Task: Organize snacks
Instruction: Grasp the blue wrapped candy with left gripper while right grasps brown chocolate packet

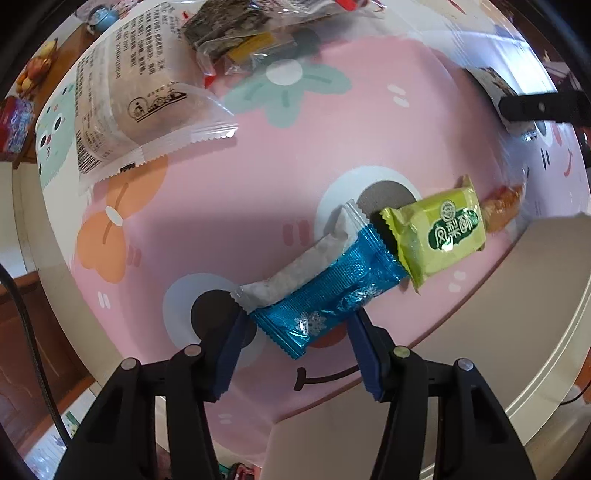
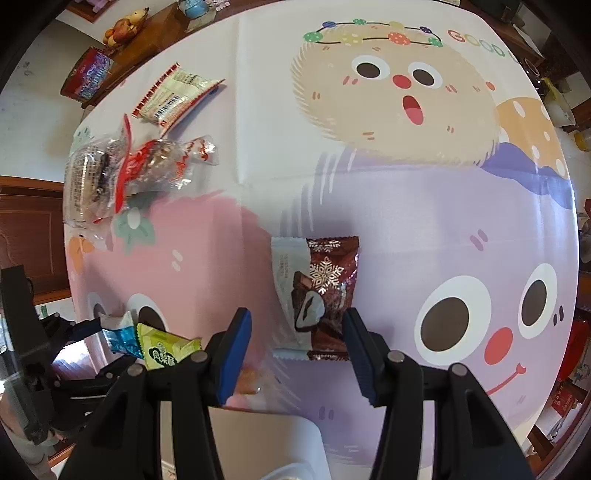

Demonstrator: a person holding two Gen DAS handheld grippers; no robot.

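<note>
In the left wrist view my left gripper [image 1: 295, 325] is open, its blue pads on either side of a blue and white snack packet [image 1: 325, 291] on the pink tablecloth. A green packet [image 1: 443, 236] lies right behind it, with an orange candy [image 1: 502, 206] beyond. In the right wrist view my right gripper [image 2: 297, 332] is open around the near end of a brown and white chocolate packet [image 2: 317, 291]. The left gripper [image 2: 85, 328], the blue packet [image 2: 122, 336] and the green packet [image 2: 162, 350] show at the lower left.
A large white-wrapped cake [image 1: 122, 96] and clear wrapped snacks [image 1: 243, 33] lie at the far side; they also show in the right wrist view [image 2: 122, 173], with a red-striped packet [image 2: 173, 96] behind. A white container rim [image 2: 295, 443] sits below the table edge. A fruit bowl [image 2: 125, 26] stands on a wooden cabinet.
</note>
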